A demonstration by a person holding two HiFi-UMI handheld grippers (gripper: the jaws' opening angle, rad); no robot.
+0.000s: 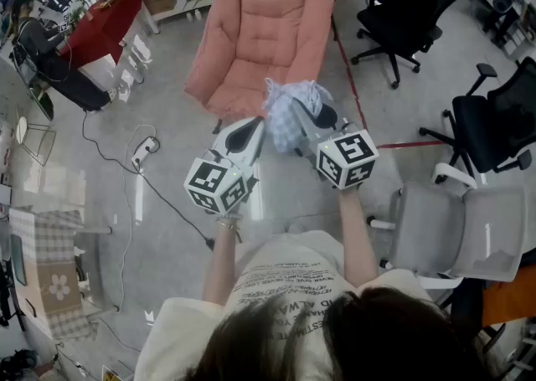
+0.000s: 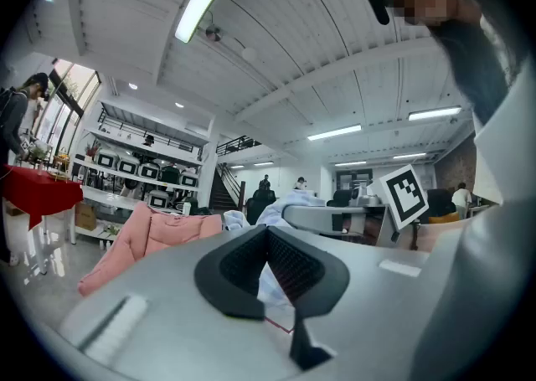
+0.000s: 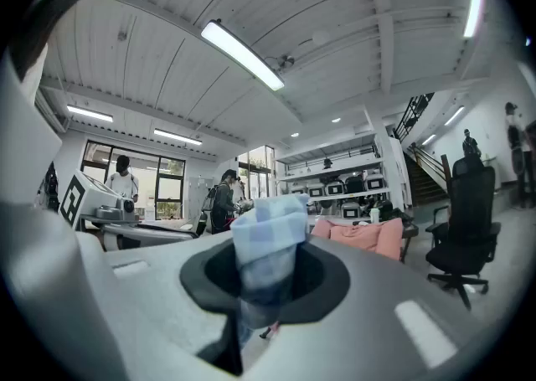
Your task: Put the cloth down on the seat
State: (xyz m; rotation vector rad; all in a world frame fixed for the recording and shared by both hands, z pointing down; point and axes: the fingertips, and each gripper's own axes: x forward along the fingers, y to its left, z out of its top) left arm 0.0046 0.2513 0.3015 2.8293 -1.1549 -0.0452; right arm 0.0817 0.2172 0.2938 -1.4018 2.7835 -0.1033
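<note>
A blue-and-white checked cloth (image 1: pixel 285 115) hangs bunched in the air just in front of the pink padded chair (image 1: pixel 260 44), over the near edge of its seat. My right gripper (image 1: pixel 299 111) is shut on the cloth. In the right gripper view a fold of the cloth (image 3: pixel 268 245) stands up between the jaws. My left gripper (image 1: pixel 255 126) is right beside the cloth on its left. Its pads (image 2: pixel 285 262) meet at the tips with nothing seen between them, and the cloth (image 2: pixel 280 208) shows just beyond.
Black office chairs (image 1: pixel 410 2) (image 1: pixel 502 120) stand to the right of the pink chair, and a grey chair (image 1: pixel 469 229) is near my right side. A red-covered table (image 1: pixel 105 23) is at the far left. Cables (image 1: pixel 138 153) lie on the floor to the left.
</note>
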